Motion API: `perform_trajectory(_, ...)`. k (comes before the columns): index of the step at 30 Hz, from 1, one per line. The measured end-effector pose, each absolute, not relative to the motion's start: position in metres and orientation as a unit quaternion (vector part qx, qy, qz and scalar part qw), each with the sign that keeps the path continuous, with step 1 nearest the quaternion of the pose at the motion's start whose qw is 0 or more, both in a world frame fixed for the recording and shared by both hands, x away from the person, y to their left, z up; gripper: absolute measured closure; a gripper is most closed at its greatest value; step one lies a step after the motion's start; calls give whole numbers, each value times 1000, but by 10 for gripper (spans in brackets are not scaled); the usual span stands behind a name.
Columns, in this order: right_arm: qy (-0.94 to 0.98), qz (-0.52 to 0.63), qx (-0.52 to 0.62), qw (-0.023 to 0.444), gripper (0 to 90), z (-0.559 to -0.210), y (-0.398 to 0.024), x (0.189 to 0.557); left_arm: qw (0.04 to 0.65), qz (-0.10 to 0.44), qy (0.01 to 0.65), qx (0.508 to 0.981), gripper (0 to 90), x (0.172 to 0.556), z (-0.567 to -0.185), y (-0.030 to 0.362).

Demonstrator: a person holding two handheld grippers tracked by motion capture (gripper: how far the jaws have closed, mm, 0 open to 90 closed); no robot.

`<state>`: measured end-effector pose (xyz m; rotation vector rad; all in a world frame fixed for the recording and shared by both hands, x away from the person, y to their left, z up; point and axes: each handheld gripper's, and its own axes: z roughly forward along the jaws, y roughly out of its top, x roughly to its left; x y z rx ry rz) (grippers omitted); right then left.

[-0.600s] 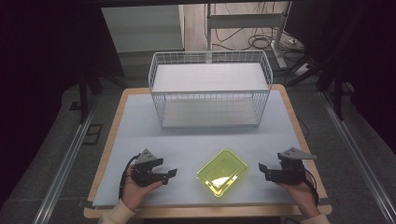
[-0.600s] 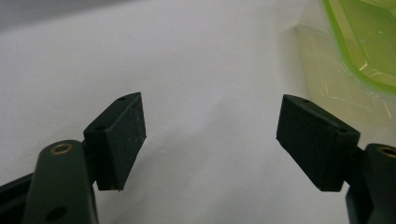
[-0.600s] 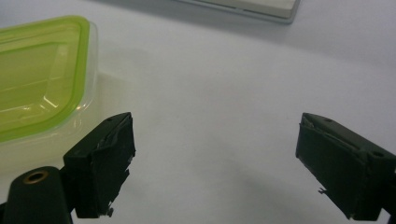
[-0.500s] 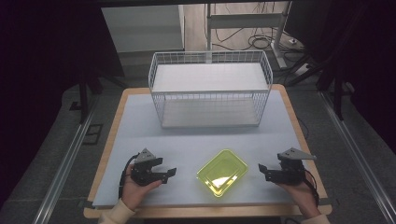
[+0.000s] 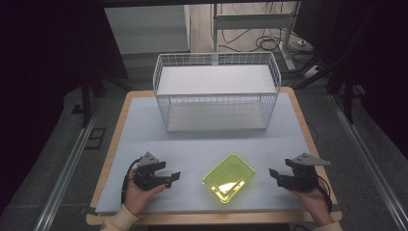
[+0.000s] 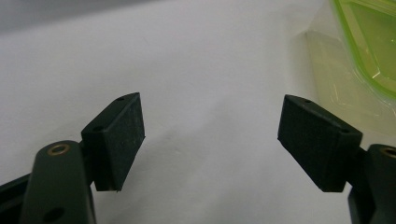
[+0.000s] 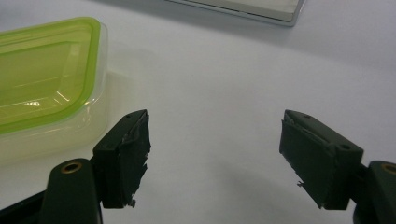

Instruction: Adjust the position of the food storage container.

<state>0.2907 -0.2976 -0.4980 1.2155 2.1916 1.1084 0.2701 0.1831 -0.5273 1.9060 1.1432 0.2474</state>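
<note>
Fig. 1 | lidded box (image 5: 229, 177) btwn both tongs, long axis diagonal | left tongs (image 5: 174, 176) nearer; right tongs (image 5: 274, 174) | both wide, empty

No visible shift, left gripper (image 5: 174, 176), right gripper (image 5: 274, 175) and yellow-green container (image 5: 229, 177) placed as before

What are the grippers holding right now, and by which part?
Nothing. The left gripper and right gripper are both open, apart from the green box.
</note>
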Motion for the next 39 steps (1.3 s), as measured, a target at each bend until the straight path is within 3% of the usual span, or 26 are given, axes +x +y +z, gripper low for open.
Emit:
perform_trajectory(6, 783, 401, 435, 193, 300, -497, -297, 293, 441, 104, 458, 765, 203, 268, -524, 187)
perform_trajectory(9, 787, 405, 425, 188, 451, -495, -296, 294, 443, 107, 460, 762, 201, 265, -520, 188)
perform_trajectory(10, 787, 405, 425, 188, 451, -495, -296, 294, 443, 107, 460, 762, 200, 265, -520, 188)
perform_trajectory(11, 789, 412, 418, 180, 550, -493, -296, 293, 440, 108, 459, 764, 198, 264, -521, 188)
perform_trajectory(14, 792, 414, 412, 178, 638, -491, -296, 293, 437, 110, 457, 767, 195, 263, -521, 187)
perform_trajectory(15, 796, 417, 405, 171, 726, -489, -296, 292, 438, 109, 458, 766, 195, 263, -521, 187)
perform_trajectory(21, 806, 416, 388, 161, 876, -483, -296, 290, 436, 105, 461, 765, 200, 264, -521, 187)
perform_trajectory(31, 827, 425, 337, 149, 898, -469, -281, 277, 432, 101, 461, 768, 207, 265, -523, 186)
perform_trajectory(39, 851, 433, 274, 115, 899, -460, -255, 259, 428, 99, 461, 771, 211, 265, -524, 185)
